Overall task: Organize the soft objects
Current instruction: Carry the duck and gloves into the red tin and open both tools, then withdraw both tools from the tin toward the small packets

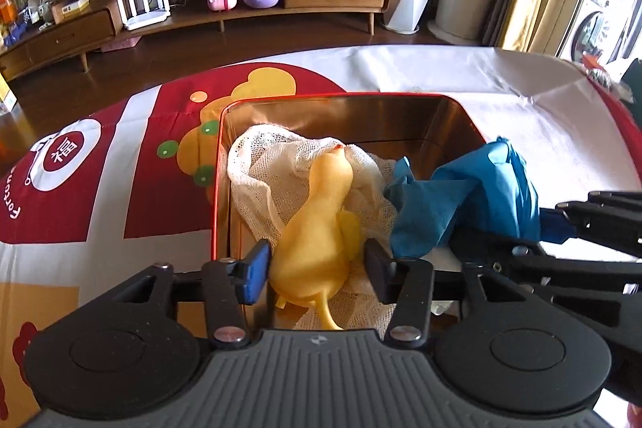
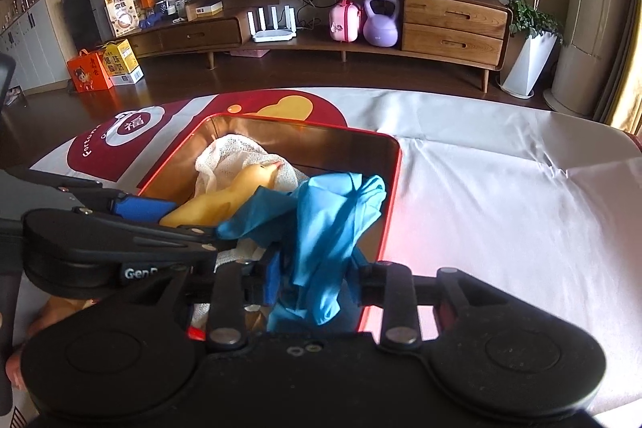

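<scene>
In tin [image 1: 401,107], duck [image 1: 321,227] beak-away, lengthwise

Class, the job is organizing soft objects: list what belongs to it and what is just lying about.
Job: yellow rubber chicken, white mesh cloth, blue glove, red tin.
Lying about: purple kettlebell, pink case, white router.

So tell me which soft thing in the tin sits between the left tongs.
The yellow rubber chicken. It lies on the white mesh cloth between the left tongs; the blue glove hangs at the tin's right side.
</scene>
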